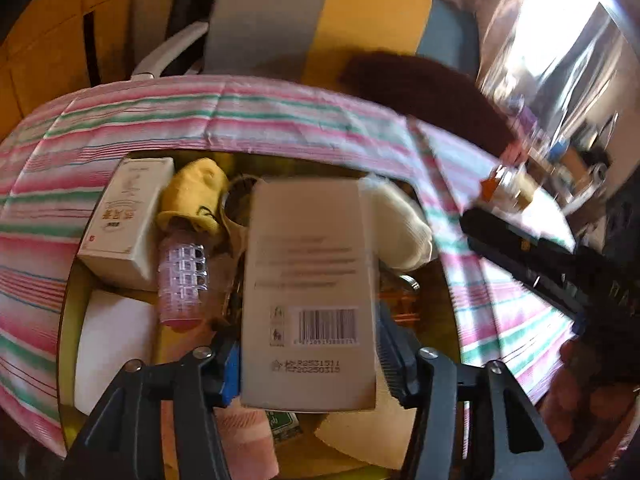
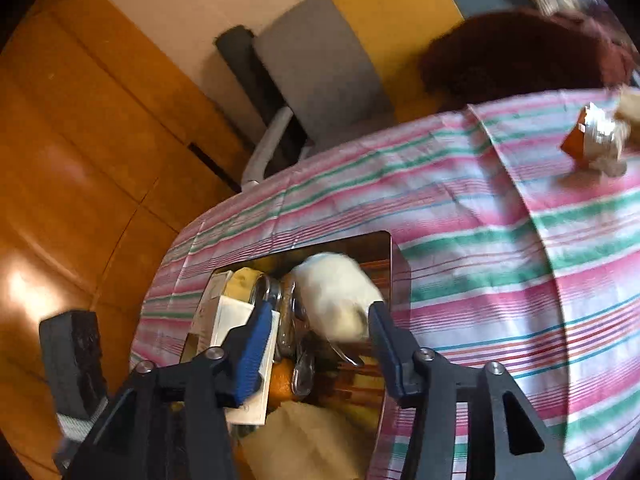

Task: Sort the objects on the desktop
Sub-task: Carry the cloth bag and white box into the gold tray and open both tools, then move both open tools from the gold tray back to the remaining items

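My left gripper [image 1: 308, 368] is shut on a grey cardboard box with a barcode [image 1: 310, 292] and holds it over a yellow storage bin [image 1: 70, 308]. The bin holds a white box [image 1: 128, 220], a yellow cloth [image 1: 194, 196], a pink hair roller [image 1: 182, 280] and a white sock [image 1: 400, 224]. My right gripper [image 2: 316, 348] is open above the same bin [image 2: 390, 264], its fingers either side of the white sock [image 2: 336, 292], not touching it. Glass jars [image 2: 288, 312] lie beside the sock.
A pink, green and white striped cloth [image 2: 480, 240] covers the table. An orange packet with crumpled foil [image 2: 592, 140] lies at its far right. A dark red cushion [image 2: 520, 48] and a grey chair [image 2: 320, 72] stand behind the table. The wooden floor [image 2: 80, 140] is to the left.
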Tool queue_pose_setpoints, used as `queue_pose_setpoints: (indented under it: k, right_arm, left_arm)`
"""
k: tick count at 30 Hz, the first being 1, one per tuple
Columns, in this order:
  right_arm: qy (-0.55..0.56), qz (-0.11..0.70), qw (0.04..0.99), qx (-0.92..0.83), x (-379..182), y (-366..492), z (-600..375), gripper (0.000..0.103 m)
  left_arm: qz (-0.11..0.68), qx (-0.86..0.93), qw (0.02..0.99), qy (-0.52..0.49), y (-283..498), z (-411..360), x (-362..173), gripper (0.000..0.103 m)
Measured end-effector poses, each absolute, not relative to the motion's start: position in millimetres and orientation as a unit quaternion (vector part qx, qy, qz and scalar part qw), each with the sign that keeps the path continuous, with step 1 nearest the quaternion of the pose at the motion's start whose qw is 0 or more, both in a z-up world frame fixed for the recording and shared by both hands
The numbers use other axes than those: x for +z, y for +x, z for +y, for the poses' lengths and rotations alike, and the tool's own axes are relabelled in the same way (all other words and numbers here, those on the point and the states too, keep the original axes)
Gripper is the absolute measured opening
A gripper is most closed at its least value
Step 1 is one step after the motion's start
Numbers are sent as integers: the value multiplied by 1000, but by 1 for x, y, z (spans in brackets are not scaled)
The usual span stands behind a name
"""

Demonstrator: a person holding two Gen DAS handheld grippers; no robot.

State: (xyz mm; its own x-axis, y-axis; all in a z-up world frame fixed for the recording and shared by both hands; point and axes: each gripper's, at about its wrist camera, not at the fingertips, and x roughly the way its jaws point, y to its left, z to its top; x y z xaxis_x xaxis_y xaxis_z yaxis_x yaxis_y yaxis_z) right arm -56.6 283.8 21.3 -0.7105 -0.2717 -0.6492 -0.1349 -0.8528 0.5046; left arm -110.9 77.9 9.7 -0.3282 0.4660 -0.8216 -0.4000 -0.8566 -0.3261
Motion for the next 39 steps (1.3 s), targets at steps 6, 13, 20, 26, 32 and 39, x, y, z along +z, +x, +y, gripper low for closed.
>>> queue_pose_setpoints:
  k: [6,13,20,26,32,39]
  right_arm:
    - [371,-242,34,-896,26,-44,287,52]
    - [374,-269,27,-887,19,-32,294,52]
    - [368,-285,27,-884,17,-14,304,52]
    - [356,-307,12,-882,17,-3,322,54]
    - [355,-319,2,-879,13,3,336,54]
    - [341,-336,-30,-877,6,24,378,55]
  left_arm:
    - [-104,831,261,-480,-110,54,17,57]
    - [-28,807,290,-513,-112,86,-5,50]
    - [5,820,260,-509,-101,79,4,54]
    - [-66,830,226,-506,-118,54,11,58]
    - [24,816,249,-521,-125,99,-12,51]
    - [50,842,199,-499,-108,93,7,55]
